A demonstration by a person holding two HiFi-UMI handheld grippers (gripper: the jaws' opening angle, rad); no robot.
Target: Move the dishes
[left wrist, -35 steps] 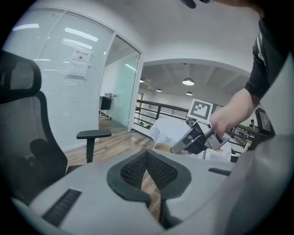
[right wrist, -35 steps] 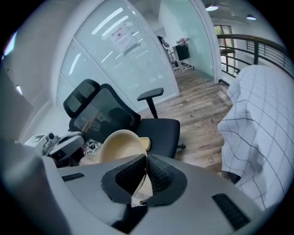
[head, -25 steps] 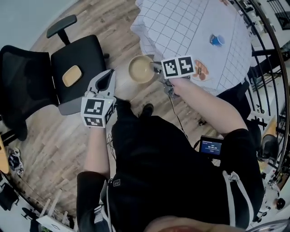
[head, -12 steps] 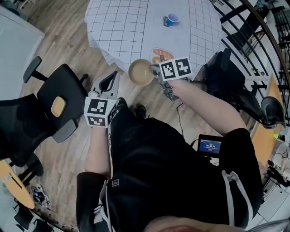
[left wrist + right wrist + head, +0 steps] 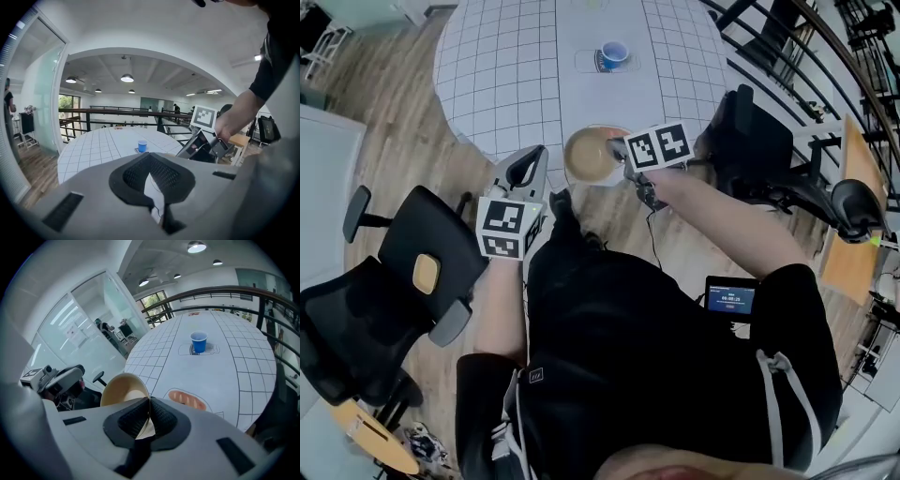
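With right gripper pinching the tan bowl's rim, left gripper closed and empty alongside: hovering the bowl at the gridded table's near edge, tabletop lying ahead.

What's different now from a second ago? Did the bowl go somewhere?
The person turned toward the checked table, so the bowl in the right gripper now hangs at the table's edge. The chair with the tan dish slid down the head view. Unchanged: the right gripper stays shut on the bowl's rim; the left gripper stays empty.
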